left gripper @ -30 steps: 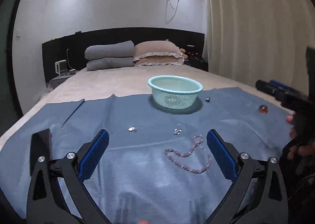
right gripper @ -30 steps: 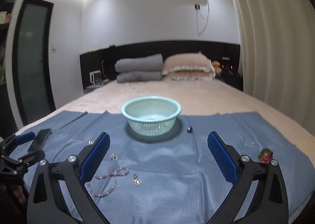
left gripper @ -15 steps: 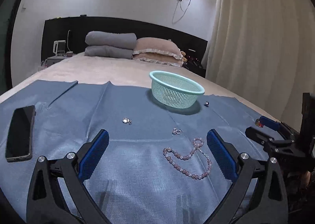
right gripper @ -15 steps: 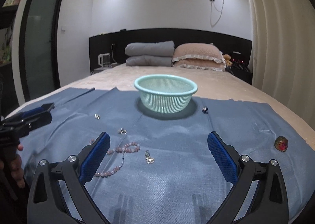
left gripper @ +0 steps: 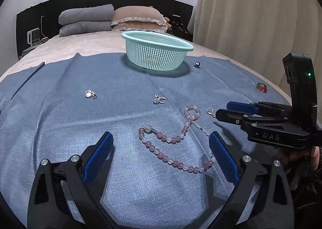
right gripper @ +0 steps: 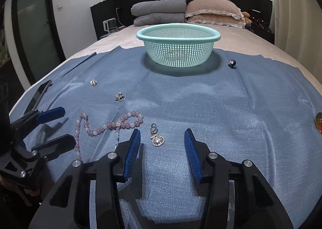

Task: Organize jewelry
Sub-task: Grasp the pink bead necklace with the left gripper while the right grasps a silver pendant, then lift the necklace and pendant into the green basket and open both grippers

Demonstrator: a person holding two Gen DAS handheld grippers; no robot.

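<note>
A pink bead necklace [left gripper: 173, 142] lies on the blue cloth [left gripper: 100, 120] between the open fingers of my left gripper [left gripper: 161, 140]; it also shows in the right wrist view [right gripper: 104, 128]. A silver pendant charm [right gripper: 158, 138] lies between the open, partly narrowed fingers of my right gripper [right gripper: 162, 134], which hovers low over it. Small silver rings [left gripper: 159, 99] [left gripper: 90, 94] lie farther out. A mint mesh basket [left gripper: 157, 50] stands at the far middle of the cloth. A dark bead [left gripper: 197, 64] and a red charm [left gripper: 262, 87] lie to the right.
The blue cloth covers a bed with grey and pink pillows [left gripper: 112, 17] at the head. A dark phone [right gripper: 38, 95] lies at the cloth's left edge. Curtains [left gripper: 251, 11] hang on the right. The right gripper shows in the left wrist view [left gripper: 237, 111].
Both grippers have dropped lower and moved forward over the cloth. The right gripper's fingers have narrowed around the pendant charm. The necklace now lies between the left fingers.
</note>
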